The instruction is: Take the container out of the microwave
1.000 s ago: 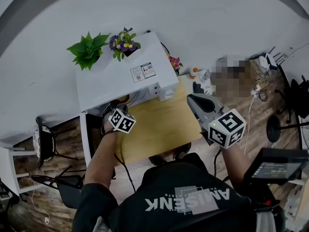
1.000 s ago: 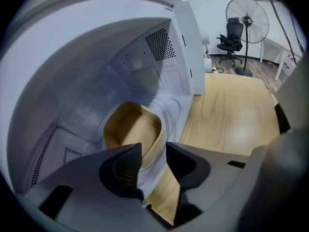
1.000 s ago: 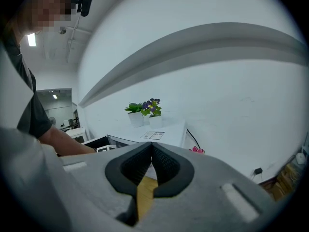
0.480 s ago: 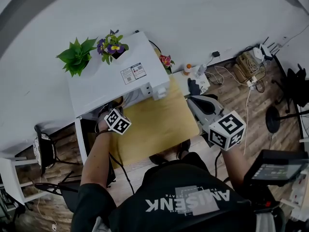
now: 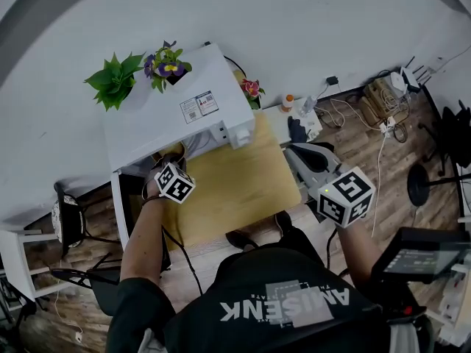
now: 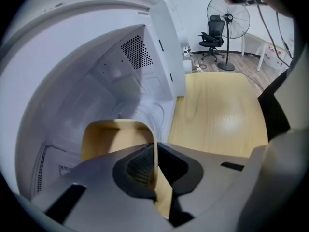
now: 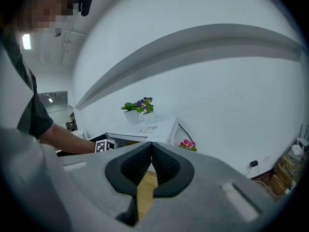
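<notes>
A white wall (image 5: pixel 294 20) fills the upper part of the head view, with a wood floor (image 5: pixel 368 145) to the right. Against the wall stands a light wooden tabletop (image 5: pixel 235 182), and on its left part sits a white microwave (image 5: pixel 162 123) with its door (image 5: pixel 129 212) swung open toward the person. The right gripper (image 7: pixel 151 149) hangs over the right edge of the tabletop, well apart from the microwave; its jaws are together at the tips with nothing between them. The left gripper (image 6: pixel 153 151) reaches into the mouth of the microwave, pointing steeply down. Its jaws have just been closing, and they now pinch the thin side wall of the container (image 6: pixel 111 137), the pads pressing it from both sides. The container, a pale yellow tub with rounded corners, sits on the floor of the microwave cavity, near the front, with its open top facing up. On top of the microwave, toward the back, stand a green plant (image 5: pixel 114 79) and, just beside it, a pot of purple flowers (image 5: pixel 165 63). A small pink flower (image 5: pixel 252 88) stands behind the tabletop, just right of the microwave. In the left gripper view a fan (image 6: pixel 228 21) and an office chair (image 6: pixel 212 33) stand far across the room.
</notes>
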Motion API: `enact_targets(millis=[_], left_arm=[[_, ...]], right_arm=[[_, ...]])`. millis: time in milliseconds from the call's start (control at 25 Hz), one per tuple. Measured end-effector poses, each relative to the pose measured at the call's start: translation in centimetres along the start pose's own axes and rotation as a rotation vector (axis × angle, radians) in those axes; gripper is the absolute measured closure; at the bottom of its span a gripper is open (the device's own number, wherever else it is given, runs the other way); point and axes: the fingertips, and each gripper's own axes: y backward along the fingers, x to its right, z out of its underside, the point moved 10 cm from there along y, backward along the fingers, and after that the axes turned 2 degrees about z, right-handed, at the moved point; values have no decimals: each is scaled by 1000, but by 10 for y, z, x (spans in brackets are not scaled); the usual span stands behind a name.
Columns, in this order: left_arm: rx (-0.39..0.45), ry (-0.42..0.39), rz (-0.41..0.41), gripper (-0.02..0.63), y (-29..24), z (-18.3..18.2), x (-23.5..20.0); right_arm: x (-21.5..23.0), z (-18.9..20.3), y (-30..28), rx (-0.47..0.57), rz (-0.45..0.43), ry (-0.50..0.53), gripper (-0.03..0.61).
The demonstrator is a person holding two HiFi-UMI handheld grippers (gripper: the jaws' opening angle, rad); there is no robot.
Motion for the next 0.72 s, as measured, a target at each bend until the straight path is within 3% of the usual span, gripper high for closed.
enact_targets(millis=[280,720], left_arm=[[20,45,34,598,38,-12,26],[43,134,11,598,116,-49,73]], right_arm=[[19,-11,-6,9,-106,31,572],[43,-33,-18,33,-303,89,574]])
